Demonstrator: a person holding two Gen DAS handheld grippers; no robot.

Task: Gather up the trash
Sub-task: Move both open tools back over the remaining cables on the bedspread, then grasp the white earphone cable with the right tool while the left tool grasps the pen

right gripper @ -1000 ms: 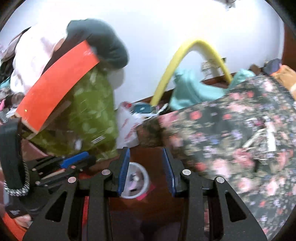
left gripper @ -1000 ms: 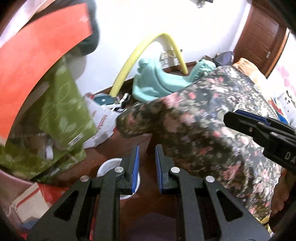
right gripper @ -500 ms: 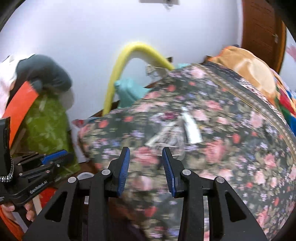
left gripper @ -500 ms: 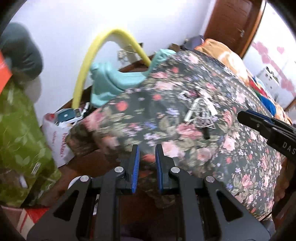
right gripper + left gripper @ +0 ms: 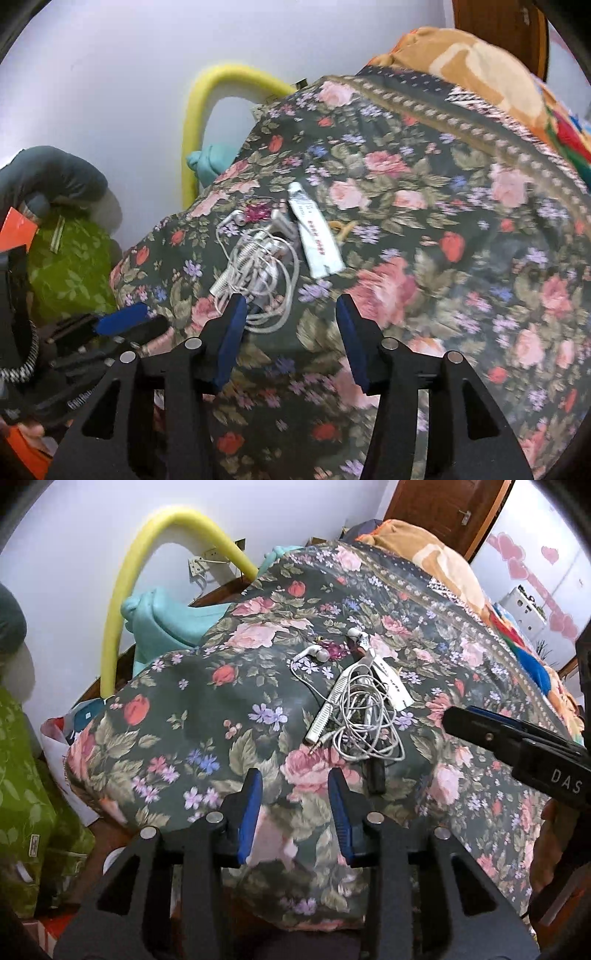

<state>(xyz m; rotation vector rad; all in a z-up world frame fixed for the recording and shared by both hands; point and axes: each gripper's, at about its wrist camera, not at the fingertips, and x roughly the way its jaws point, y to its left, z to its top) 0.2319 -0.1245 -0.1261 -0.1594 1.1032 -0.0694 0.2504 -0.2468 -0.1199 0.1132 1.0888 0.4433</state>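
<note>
A bed fills most of both views, draped in a dark floral bedspread with pink roses and small purple flowers. At its far right end lies an orange blanket, and a brown wooden door stands behind that. A white wall backs the scene on the left, with a yellow foam tube arching up from the floor and over toward the bed's far edge. Just beside the tube, between wall and bed, sits a teal bundle of cloth. A green leaf-patterned bag stands on the floor at the near left.

On top of the bedspread, near its middle, lies a small heap of clutter: a tangle of white earphone cable with a white comb touching its left side and a white tube with red lettering just right of it. One earbud trails off to the far left of the tangle.

The left claw hovers over the near part of the bedspread, released, its blue-padded fingers spread and holding nothing. The right claw is likewise spread wide and empty, its left finger overlapping the near edge of the cable tangle in view; whether it touches the cable cannot be told.
</note>
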